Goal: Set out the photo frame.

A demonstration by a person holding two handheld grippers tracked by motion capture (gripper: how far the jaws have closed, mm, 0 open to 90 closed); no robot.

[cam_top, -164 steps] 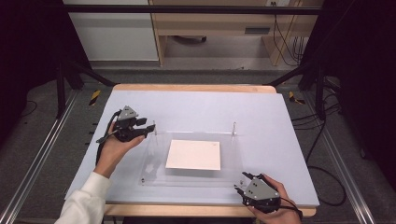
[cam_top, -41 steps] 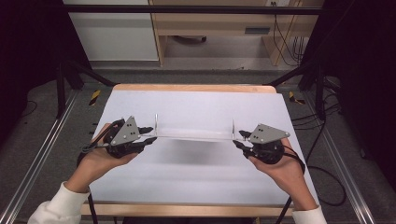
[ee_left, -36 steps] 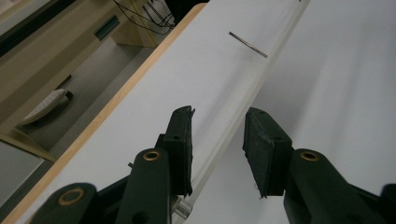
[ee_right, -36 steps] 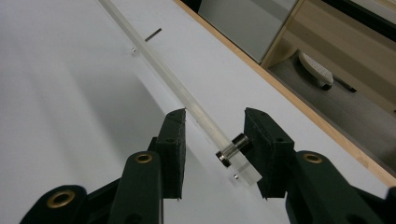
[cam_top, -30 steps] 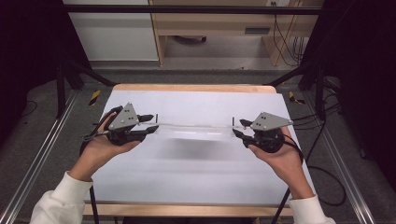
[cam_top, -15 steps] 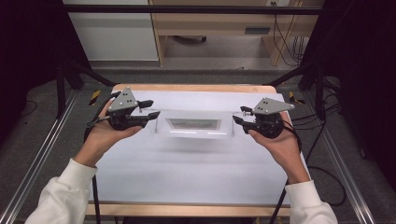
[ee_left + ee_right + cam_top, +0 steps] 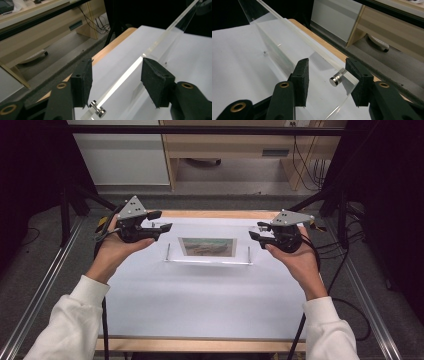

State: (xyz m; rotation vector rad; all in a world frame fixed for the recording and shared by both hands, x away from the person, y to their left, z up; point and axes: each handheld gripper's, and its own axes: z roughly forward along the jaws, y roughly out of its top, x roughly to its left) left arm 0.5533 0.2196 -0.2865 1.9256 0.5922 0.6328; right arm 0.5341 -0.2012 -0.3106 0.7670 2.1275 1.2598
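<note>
1. We're holding the left gripper (image 7: 161, 226) at the acrylic frame's (image 7: 208, 247) left end; its fingers (image 7: 82, 81) have just been opening, clear of the panel edge.
2. The frame is standing near the desk's (image 7: 200, 300) far edge.
3. Our right gripper (image 7: 256, 231) is straddling the right end, fingers (image 7: 302, 80) parted, grip unclear.

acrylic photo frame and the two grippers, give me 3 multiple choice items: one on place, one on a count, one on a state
1. Where does the acrylic photo frame stand on the white table?
A. near the far edge, between the two grippers
B. at the near edge
C. on the floor

2. How many metal standoff pins show between the right gripper's jaws in the right gripper view?
A. none
B. one
C. three

3. How do the left gripper's jaws stand?
A. shut with nothing between them
B. apart, the frame's clear edge between them
C. clamped on a cable

Answers: A, the high view shows it upright near the far edge with a gripper at each end; B, a single pin lies there; B, gaps show beside the edge, and the jaws have just been opening.
</note>
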